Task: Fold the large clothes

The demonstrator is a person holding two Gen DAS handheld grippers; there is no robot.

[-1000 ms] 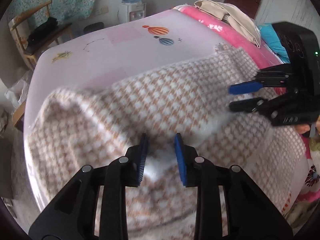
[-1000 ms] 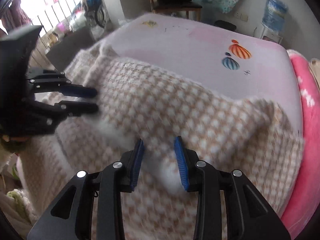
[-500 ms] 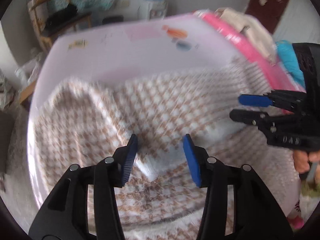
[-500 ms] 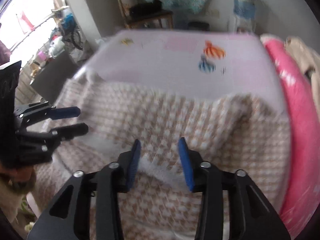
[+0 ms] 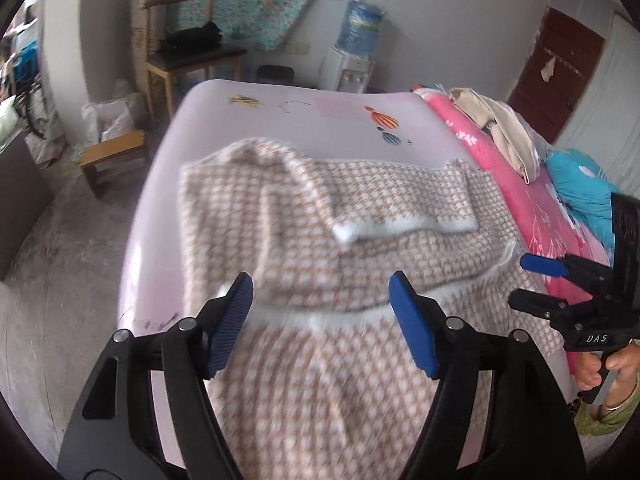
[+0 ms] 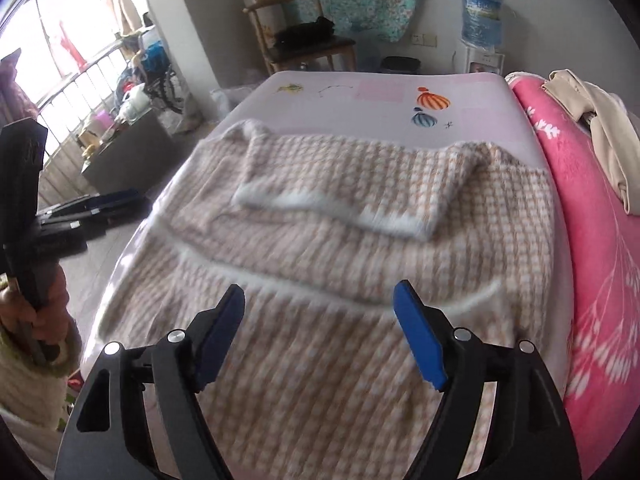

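A large beige-and-white checked garment (image 5: 320,240) lies spread on the pale pink table (image 5: 280,120), its far part folded back toward me with a white fuzzy edge showing. It also shows in the right wrist view (image 6: 340,240). My left gripper (image 5: 322,320) is open and empty, held above the garment's near part. My right gripper (image 6: 320,328) is open and empty above the near part too. The right gripper also shows at the right of the left wrist view (image 5: 532,284), and the left gripper at the left of the right wrist view (image 6: 116,204).
A pink flowered blanket (image 6: 592,240) with a beige cloth (image 6: 600,132) on it lies right of the table. A wooden chair (image 5: 188,56) and a water dispenser (image 5: 352,60) stand beyond the far end. A low stool (image 5: 112,156) stands on the floor at left.
Both grippers opened wide and let go of the garment, then pulled back toward me and up. The folded part now lies on the garment.
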